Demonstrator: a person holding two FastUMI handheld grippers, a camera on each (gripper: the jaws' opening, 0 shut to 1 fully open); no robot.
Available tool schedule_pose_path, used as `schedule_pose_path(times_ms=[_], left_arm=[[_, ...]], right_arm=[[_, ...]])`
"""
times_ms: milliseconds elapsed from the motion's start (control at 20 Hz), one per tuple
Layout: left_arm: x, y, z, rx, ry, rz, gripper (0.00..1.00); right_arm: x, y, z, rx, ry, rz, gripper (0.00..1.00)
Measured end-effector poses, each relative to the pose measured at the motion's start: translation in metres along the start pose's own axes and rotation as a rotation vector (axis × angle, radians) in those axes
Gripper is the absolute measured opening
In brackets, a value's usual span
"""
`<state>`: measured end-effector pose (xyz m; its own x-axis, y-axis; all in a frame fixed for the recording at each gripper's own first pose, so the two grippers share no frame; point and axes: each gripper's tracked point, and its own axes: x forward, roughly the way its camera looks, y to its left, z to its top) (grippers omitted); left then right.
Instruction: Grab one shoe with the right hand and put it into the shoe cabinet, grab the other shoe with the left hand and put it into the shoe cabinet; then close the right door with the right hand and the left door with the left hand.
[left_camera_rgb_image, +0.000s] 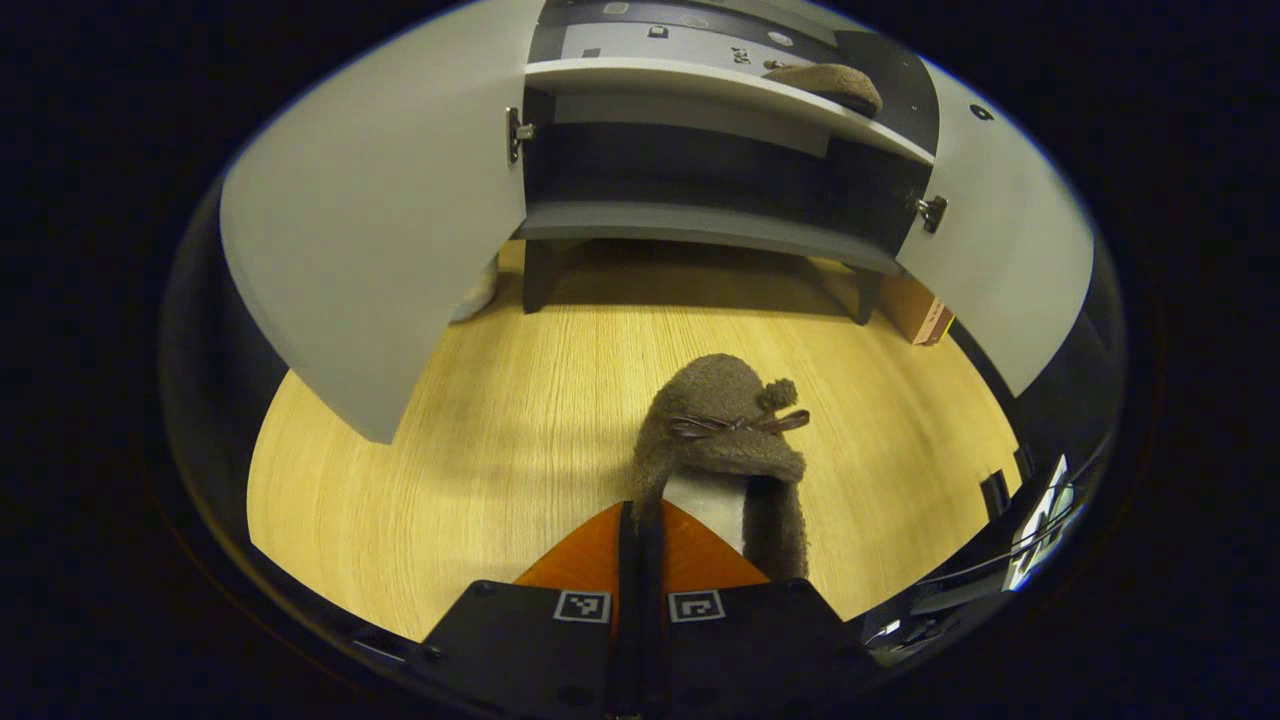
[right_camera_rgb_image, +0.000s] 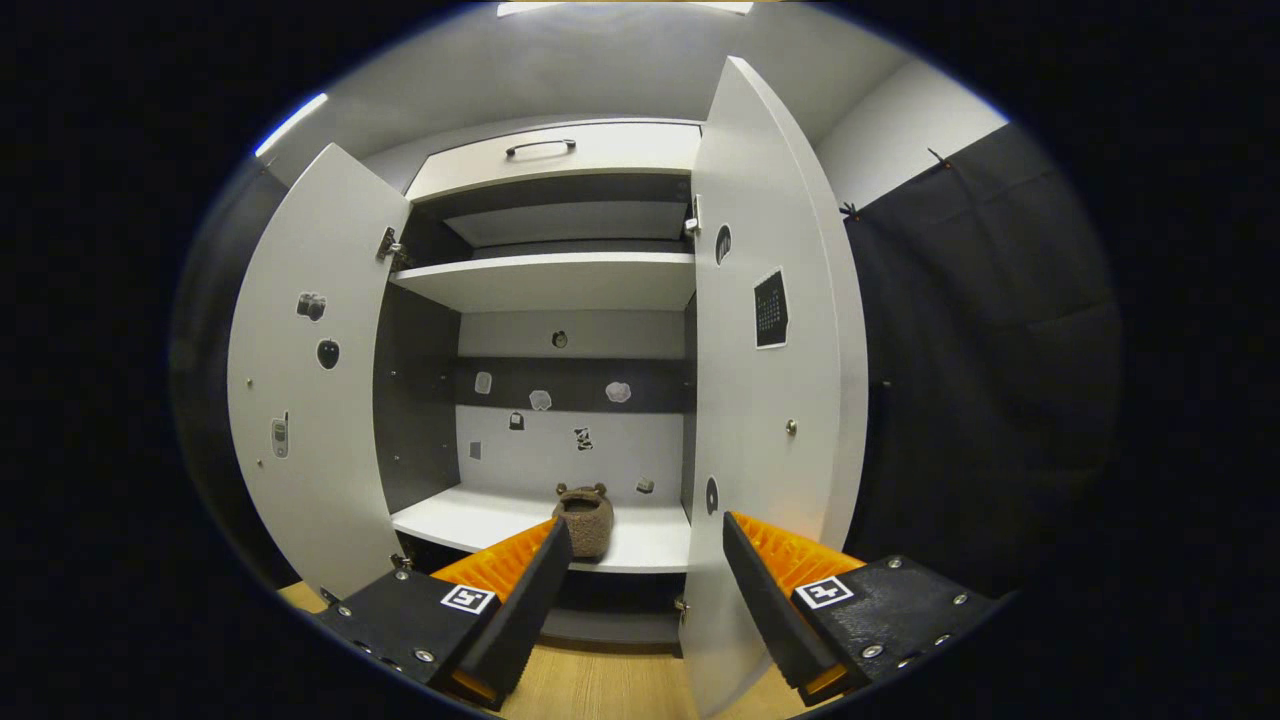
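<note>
In the left gripper view, a brown fuzzy shoe (left_camera_rgb_image: 725, 420) with a small bow sits over the wooden floor (left_camera_rgb_image: 500, 440), toe pointing at the shoe cabinet (left_camera_rgb_image: 700, 225). My left gripper (left_camera_rgb_image: 640, 515) is shut on the shoe's near left rim. The other brown shoe (left_camera_rgb_image: 830, 85) rests on the cabinet's white shelf; the right gripper view shows this shoe (right_camera_rgb_image: 585, 520) on the shelf (right_camera_rgb_image: 480, 525) too. My right gripper (right_camera_rgb_image: 645, 528) is open and holds nothing, facing the cabinet. Both doors stand open: the left door (right_camera_rgb_image: 310, 400) and the right door (right_camera_rgb_image: 770, 400), whose edge lies between my right fingers.
A cardboard box (left_camera_rgb_image: 920, 310) sits on the floor by the cabinet's right leg. The left door (left_camera_rgb_image: 370, 230) and right door (left_camera_rgb_image: 1000, 260) swing out over the floor on either side. A drawer with a handle (right_camera_rgb_image: 540, 148) tops the cabinet. Black cloth (right_camera_rgb_image: 980, 350) hangs on the right.
</note>
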<state>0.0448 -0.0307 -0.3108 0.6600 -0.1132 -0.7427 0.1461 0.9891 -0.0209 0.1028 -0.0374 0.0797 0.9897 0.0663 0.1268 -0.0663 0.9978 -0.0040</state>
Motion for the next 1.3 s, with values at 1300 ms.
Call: schedule_pose_path(times_ms=[1300], left_arm=[[-0.143,-0.02,0.374,-0.02,-0.489,0.036,0.06]], right_arm=[[-0.009,0.014,-0.023,0.016,0.05,0.076,0.93]])
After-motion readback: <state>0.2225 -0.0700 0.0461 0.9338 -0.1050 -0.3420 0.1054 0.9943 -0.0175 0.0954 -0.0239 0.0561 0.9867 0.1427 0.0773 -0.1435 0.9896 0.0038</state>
